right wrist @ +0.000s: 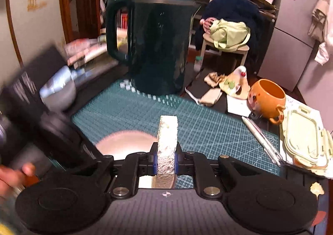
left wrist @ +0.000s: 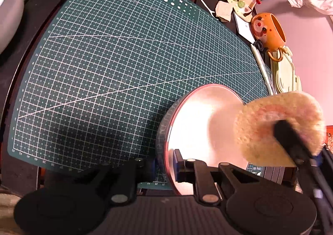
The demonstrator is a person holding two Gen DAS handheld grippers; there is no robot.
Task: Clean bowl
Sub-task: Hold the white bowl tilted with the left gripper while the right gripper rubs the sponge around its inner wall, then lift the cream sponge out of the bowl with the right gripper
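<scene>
In the left wrist view my left gripper (left wrist: 166,169) is shut on the rim of a pale bowl (left wrist: 199,122), which is tilted on edge above the green cutting mat (left wrist: 114,64). A round cream sponge (left wrist: 278,126) presses against the bowl's inner right side, with the right gripper's dark fingers (left wrist: 291,141) clamped on it. The right wrist view shows my right gripper (right wrist: 165,157) shut on that sponge (right wrist: 167,139), seen edge-on and upright. There the bowl (right wrist: 122,143) lies low on the left, blurred, with the left gripper's black body (right wrist: 41,122) over it.
A dark green kettle (right wrist: 154,47) stands at the mat's far edge. An orange mug (right wrist: 267,99), a pen (right wrist: 262,137) and a pale green lidded box (right wrist: 303,143) lie to the right. A grey bowl (right wrist: 60,91) and a person's fingers (right wrist: 12,174) are at the left.
</scene>
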